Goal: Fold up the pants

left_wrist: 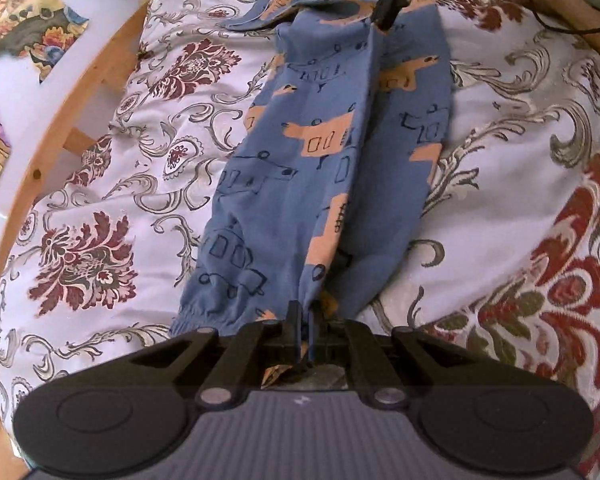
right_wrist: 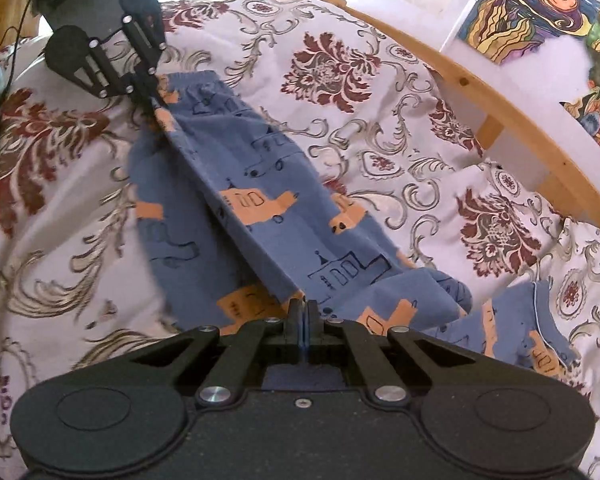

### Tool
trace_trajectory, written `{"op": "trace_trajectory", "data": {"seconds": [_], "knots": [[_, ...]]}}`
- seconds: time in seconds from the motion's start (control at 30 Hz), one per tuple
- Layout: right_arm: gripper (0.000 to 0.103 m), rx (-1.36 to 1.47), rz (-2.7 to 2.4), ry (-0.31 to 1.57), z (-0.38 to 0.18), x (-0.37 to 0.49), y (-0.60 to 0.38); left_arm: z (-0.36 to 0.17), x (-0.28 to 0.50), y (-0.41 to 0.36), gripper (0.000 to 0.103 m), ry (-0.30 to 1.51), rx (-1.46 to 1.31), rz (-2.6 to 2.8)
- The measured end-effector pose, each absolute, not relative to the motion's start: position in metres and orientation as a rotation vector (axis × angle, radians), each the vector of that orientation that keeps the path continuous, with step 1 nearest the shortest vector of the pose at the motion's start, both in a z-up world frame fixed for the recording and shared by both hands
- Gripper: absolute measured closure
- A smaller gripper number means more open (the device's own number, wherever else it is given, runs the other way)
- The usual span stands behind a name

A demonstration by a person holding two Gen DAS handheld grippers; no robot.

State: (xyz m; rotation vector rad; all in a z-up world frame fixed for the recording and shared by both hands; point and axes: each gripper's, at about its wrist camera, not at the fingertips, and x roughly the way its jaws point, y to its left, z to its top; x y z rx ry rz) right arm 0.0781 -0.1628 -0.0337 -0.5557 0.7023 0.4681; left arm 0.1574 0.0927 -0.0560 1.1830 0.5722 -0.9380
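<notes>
- The pants (left_wrist: pixel 320 152) lay lengthwise on the floral bedspread (left_wrist: pixel 100 216) of a bed; bare bedspread spread on both sides of them, out to the wooden bed frame (right_wrist: pixel 496 96).
- The left gripper (left_wrist: pixel 308 320) had its fingers pinched narrow on the cuff end of the pants.
- The right gripper (right_wrist: pixel 305 316) clamped the waist end between closed fingers (right_wrist: pixel 294 320), facing the left one along the raised fold.

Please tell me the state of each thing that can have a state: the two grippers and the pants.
Left gripper: shut on the pants, at the cuff end.
Right gripper: shut on the pants, at the opposite end.
Pants: pulled out long between the grippers, not yet folded short, over the bedspread.
</notes>
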Motion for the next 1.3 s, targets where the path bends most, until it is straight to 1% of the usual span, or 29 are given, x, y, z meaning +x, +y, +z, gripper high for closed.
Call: {"op": "trace_trajectory", "data": {"seconds": [0.17, 0.33, 0.53, 0.63, 0.7, 0.73, 0.8, 0.83, 0.87, 0.9, 0.93, 0.97, 1.0, 1.03, 1.07, 1.1, 1.13, 1.17, 1.2, 1.3], "knots": [[0.103, -0.546, 0.472, 0.716, -0.036, 0.063, -0.159, -0.062, 0.156, 0.091, 0.100, 0.579, 1.229, -0.930], [0.103, -0.593, 0.477, 0.734, -0.042, 0.044, -0.148, -0.072, 0.153, 0.088, 0.099, 0.574, 1.293, -0.949], [0.103, -0.549, 0.470, 0.774, -0.058, 0.035, -0.145, -0.067, 0.157, 0.090, 0.098, 0.624, 1.267, -0.976], [0.103, -0.521, 0.461, 0.791, -0.069, 0.036, -0.146, -0.068, 0.154, 0.089, 0.096, 0.655, 1.298, -1.001], [0.102, -0.507, 0.458, 0.784, -0.069, 0.036, -0.147, -0.071, 0.150, 0.088, 0.095, 0.642, 1.337, -1.002], [0.099, -0.492, 0.454, 0.783, -0.068, 0.038, -0.149, -0.072, 0.150, 0.087, 0.094, 0.639, 1.345, -0.998], [0.087, -0.453, 0.452, 0.774, -0.064, 0.037, -0.153, -0.070, 0.149, 0.085, 0.084, 0.657, 1.332, -0.983], [0.072, -0.425, 0.450, 0.765, -0.061, 0.035, -0.157, -0.067, 0.150, 0.083, 0.068, 0.675, 1.314, -0.974], [0.061, -0.403, 0.447, 0.756, -0.058, 0.033, -0.160, -0.062, 0.150, 0.083, 0.047, 0.688, 1.294, -0.961], [0.057, -0.383, 0.448, 0.747, -0.055, 0.031, -0.164, -0.056, 0.150, 0.082, 0.039, 0.702, 1.269, -0.955], [0.050, -0.359, 0.448, 0.735, -0.051, 0.030, -0.167, -0.050, 0.149, 0.082, 0.029, 0.718, 1.240, -0.954], [0.043, -0.337, 0.436, 0.720, -0.047, 0.028, -0.170, -0.042, 0.148, 0.081, 0.026, 0.738, 1.200, -0.952], [0.041, -0.320, 0.427, 0.710, -0.044, 0.027, -0.173, -0.036, 0.146, 0.080, 0.026, 0.750, 1.166, -0.946], [0.036, -0.294, 0.413, 0.697, -0.040, 0.026, -0.177, -0.028, 0.144, 0.078, 0.024, 0.760, 1.121, -0.938], [0.030, -0.273, 0.400, 0.686, -0.037, 0.026, -0.181, -0.020, 0.141, 0.074, 0.017, 0.768, 1.060, -0.934], [0.026, -0.256, 0.387, 0.678, -0.034, 0.026, -0.185, -0.013, 0.139, 0.069, 0.013, 0.769, 1.004, -0.936], [0.015, -0.234, 0.359, 0.664, -0.030, 0.026, -0.190, -0.007, 0.137, 0.062, 0.005, 0.764, 0.943, -0.938], [0.004, -0.220, 0.329, 0.655, -0.028, 0.027, -0.195, -0.003, 0.136, 0.055, 0.000, 0.756, 0.882, -0.933], [0.001, -0.212, 0.300, 0.649, -0.027, 0.027, -0.200, 0.001, 0.135, 0.046, 0.000, 0.751, 0.805, -0.924], [0.001, -0.201, 0.170, 0.665, -0.026, 0.032, -0.220, -0.003, 0.138, 0.011, 0.000, 0.802, 0.635, -0.904]]}}
